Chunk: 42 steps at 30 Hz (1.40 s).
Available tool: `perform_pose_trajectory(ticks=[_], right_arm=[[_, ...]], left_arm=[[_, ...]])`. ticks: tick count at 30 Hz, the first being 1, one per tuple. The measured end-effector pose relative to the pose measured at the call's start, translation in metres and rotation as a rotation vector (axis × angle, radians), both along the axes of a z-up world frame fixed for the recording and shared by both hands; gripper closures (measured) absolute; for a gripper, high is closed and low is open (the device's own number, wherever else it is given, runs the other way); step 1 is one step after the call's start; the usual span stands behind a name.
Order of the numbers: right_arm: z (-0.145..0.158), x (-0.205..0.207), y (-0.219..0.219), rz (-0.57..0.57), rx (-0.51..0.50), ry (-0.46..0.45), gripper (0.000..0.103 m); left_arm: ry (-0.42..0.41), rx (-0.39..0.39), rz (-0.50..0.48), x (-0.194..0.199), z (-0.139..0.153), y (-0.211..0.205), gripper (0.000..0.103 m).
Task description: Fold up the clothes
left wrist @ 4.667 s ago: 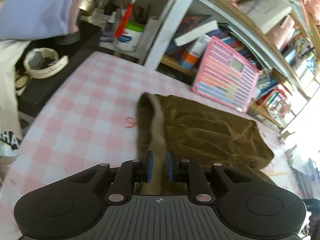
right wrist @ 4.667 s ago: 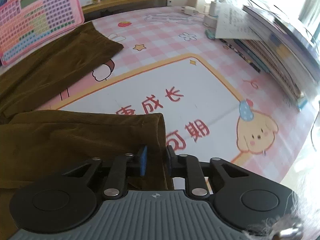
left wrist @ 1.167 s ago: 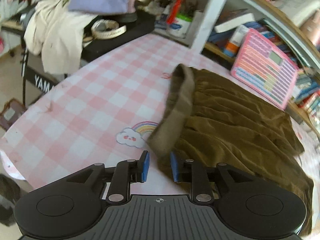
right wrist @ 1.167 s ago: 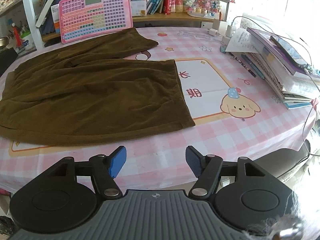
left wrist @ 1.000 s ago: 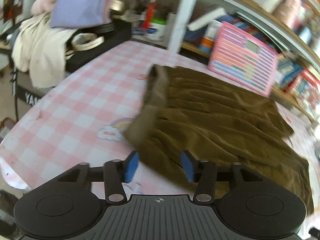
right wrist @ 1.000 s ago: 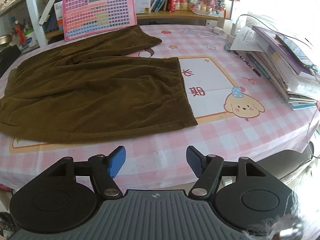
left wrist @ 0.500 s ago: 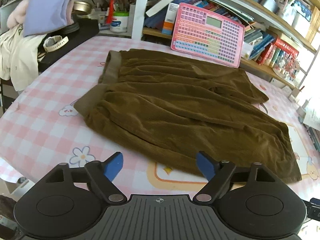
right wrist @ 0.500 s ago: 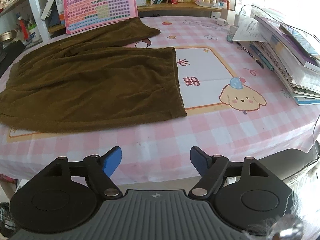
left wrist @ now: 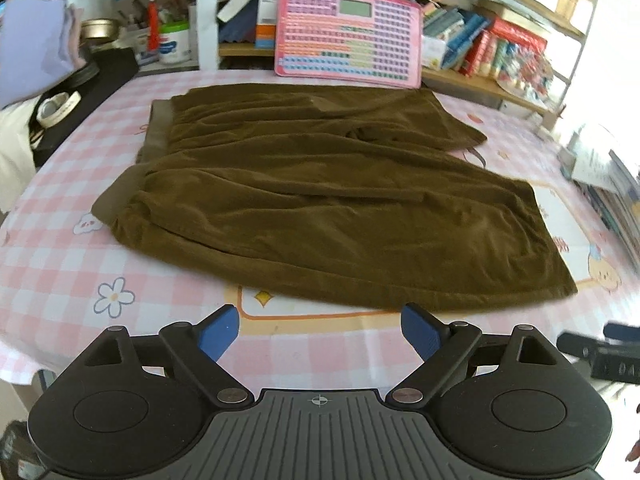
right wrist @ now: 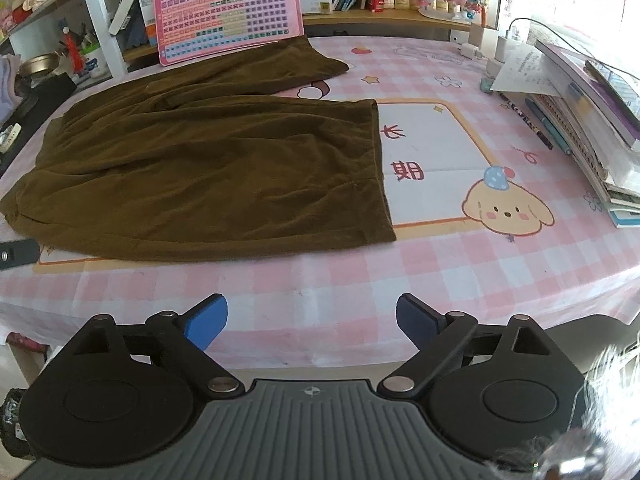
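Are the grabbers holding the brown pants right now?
No, nothing is held. The left gripper and right gripper both have jaws wide open, and the brown pants lie flat on the table.

We no longer pinch the brown trousers (left wrist: 320, 200): both our left gripper (left wrist: 320, 332) and right gripper (right wrist: 312, 320) now stand with jaws spread wide and empty, pulled back to the near edge of the table (right wrist: 320, 280). The trousers, lifted at waistband and hem before, now lie spread flat, legs apart.
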State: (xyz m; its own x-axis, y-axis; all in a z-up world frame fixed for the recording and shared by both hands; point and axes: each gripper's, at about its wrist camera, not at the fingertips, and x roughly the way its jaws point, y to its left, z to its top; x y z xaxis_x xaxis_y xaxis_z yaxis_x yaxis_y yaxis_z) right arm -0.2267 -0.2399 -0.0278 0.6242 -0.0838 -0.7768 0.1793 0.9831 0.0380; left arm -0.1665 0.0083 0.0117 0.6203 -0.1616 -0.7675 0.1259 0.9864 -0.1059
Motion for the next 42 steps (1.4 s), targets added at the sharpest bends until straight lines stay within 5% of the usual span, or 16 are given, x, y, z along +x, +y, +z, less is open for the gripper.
perform_pose_trajectory(ticks=[17, 42], right_arm=[[0.011, 0.023, 0.040, -0.002, -0.057, 0.000, 0.009], [0.030, 0.056, 0.058, 0.024, -0.050, -0.043, 0.008]], left_arm=[[-0.011, -0.086, -0.115, 0.037, -0.003, 0.028, 0.012], [-0.046, -0.163, -0.066, 0.065, -0.005, 0.062, 0.012]])
